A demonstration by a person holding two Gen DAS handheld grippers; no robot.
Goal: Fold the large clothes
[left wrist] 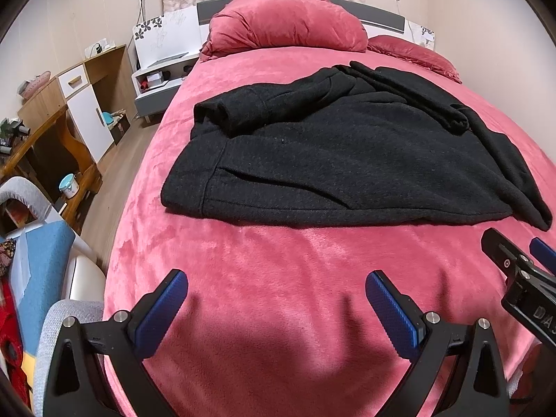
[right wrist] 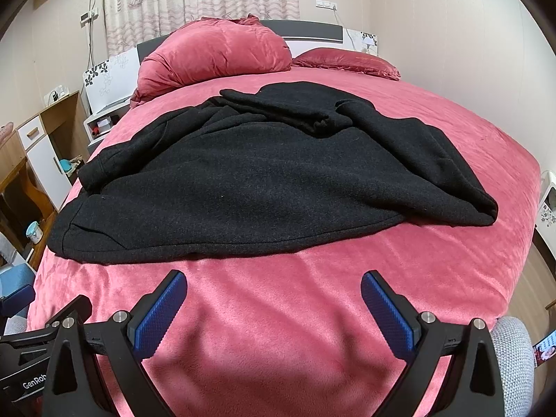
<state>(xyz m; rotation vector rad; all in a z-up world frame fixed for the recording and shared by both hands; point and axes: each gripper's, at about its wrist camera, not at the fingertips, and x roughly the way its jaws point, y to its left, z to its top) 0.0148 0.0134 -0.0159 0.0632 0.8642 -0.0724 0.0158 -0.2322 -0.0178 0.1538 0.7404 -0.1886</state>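
From the left wrist camera, one black coat (left wrist: 347, 160) of coarse, woolly cloth lies spread across the middle of a bed (left wrist: 278, 260) covered in pink plush, its hem toward the camera, one sleeve folded over its left side and another bunched along its right edge. The left tongs (left wrist: 277, 307) hover over bare blanket short of the hem, spread wide and holding nothing, their two blue pads (left wrist: 160, 316) apart. The right tongs (left wrist: 521, 260) enter at the frame's right edge, near the coat's lower right corner. Two pink pillows (left wrist: 288, 24) sit at the headboard, the larger one puffed high. From the right wrist camera, the same single coat (right wrist: 264, 187) fills the middle of the bed (right wrist: 295, 295), rumpled near the collar, its right sleeve draped down toward the near edge. The right tongs (right wrist: 274, 307) are likewise wide open and empty above the blanket, clear of the hem. Both pillows (right wrist: 215, 55) show again.
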